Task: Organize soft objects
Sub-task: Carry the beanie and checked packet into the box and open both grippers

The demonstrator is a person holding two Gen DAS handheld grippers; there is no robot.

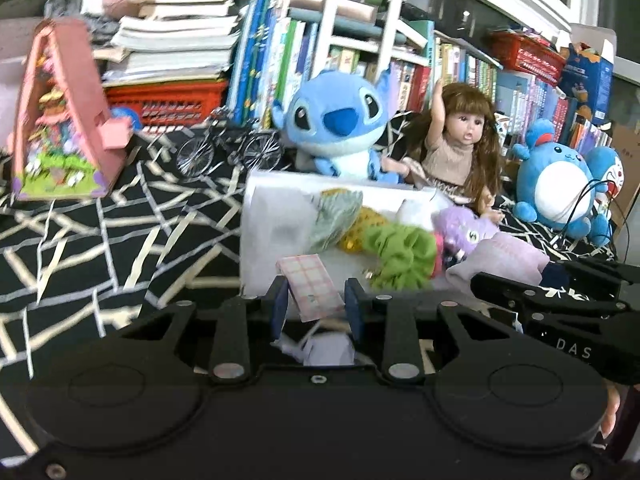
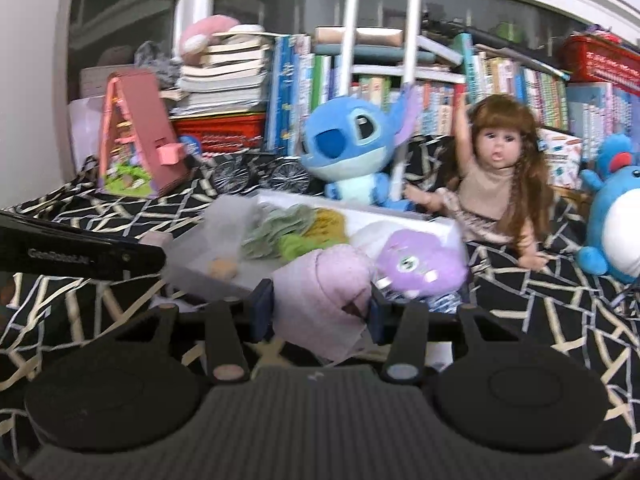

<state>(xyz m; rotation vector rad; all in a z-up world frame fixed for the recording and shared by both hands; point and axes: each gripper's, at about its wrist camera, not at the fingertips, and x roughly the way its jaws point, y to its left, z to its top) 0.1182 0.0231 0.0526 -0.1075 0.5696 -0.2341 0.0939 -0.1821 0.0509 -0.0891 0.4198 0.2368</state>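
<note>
**Both grippers hold soft cloth pieces in front of the white box**

Left wrist view: the left gripper (image 1: 316, 304) is clenched on a flat pink checked cloth (image 1: 310, 286); its 2 blue pads press the cloth from both sides, and the folded end sticks forward past the fingertips. Just ahead of the fingers stands the white box (image 1: 262, 224), with a crinkled green scrunchie (image 1: 404, 258), a yellow knitted piece (image 1: 366, 228) and a fluffy purple plush (image 1: 464, 232) inside. To the right of the fingers comes the right gripper (image 1: 556, 280), black and hard.

Right wrist view: the right gripper (image 2: 320, 304) grasps a lilac fleece bundle (image 2: 324, 292), soft and rounded, squeezed between its 2 pads. The purple plush (image 2: 420, 264) lies just beyond the right fingertip, in the white box (image 2: 448, 226). Further behind sit a blue plush (image 2: 352, 148) and a long-haired doll (image 2: 496, 176).
</note>
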